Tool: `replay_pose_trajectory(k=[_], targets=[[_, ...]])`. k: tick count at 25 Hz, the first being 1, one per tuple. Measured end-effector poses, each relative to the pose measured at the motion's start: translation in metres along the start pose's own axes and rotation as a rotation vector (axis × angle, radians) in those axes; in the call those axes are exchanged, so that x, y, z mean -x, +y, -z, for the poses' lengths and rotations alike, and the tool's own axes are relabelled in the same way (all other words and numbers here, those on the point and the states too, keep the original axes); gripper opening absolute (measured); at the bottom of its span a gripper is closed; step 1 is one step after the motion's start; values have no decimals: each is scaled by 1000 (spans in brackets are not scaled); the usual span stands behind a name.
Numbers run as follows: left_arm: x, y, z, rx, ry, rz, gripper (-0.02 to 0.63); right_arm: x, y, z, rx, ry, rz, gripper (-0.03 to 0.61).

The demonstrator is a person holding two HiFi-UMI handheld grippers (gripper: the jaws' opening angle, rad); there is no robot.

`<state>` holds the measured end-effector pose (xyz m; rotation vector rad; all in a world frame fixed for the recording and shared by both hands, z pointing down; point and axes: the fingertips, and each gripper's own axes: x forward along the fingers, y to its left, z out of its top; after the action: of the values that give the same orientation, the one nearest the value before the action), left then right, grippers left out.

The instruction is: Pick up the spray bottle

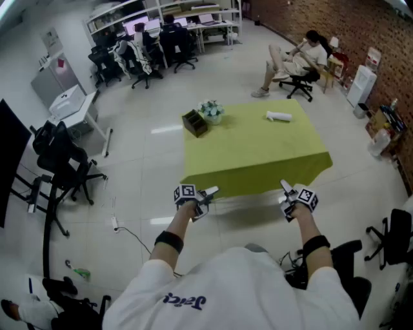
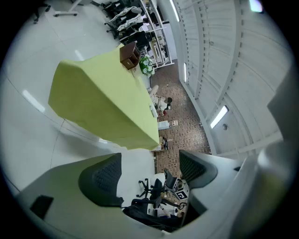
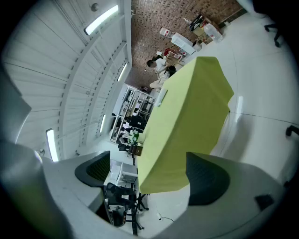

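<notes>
A pale-floored office with a brick wall (image 1: pixel 303 16) along one side has at its middle a table (image 1: pixel 258 158) draped in a yellow-green cloth. The spray bottle (image 1: pixel 279 116), white, lies on its side on the far part of that cloth, toward the right corner, with bare cloth all around it. Well apart from it, at the far left corner of the same table, stand a brown box (image 1: pixel 194 123) and, just behind that, a small potted plant (image 1: pixel 211 111) with pale flowers.

Short of the table's near edge, the person holds both tools out over the floor. The left gripper (image 1: pixel 210 194) has its jaws wide apart, and its own view shows only floor, chairs and the table's corner between them (nothing is gripped). The right gripper (image 1: pixel 285 196) is likewise spread to its widest, with just the hanging cloth and the room seen through the gap. Neither one touches the table or the bottle.

Farther out, a seated person (image 1: pixel 300 59) sits beyond the table near the brick wall, a row of desks with office chairs (image 1: pixel 161 38) fills the far left, and a black chair (image 1: pixel 61 158) stands at the left of the floor.
</notes>
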<state>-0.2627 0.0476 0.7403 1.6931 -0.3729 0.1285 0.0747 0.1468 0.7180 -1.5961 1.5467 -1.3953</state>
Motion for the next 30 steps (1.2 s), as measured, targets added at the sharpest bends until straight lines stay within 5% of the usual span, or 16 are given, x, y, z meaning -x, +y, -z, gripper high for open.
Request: replay_pose_trajectory(k=[10,30], targets=[[-20,-19,-40,-11,-17,41,393,-34,37,-33,-67,-49,-73,517],[-254,-62,-198,83,-173,-8,393,-214,-41,-324,-54,33,-144,517]])
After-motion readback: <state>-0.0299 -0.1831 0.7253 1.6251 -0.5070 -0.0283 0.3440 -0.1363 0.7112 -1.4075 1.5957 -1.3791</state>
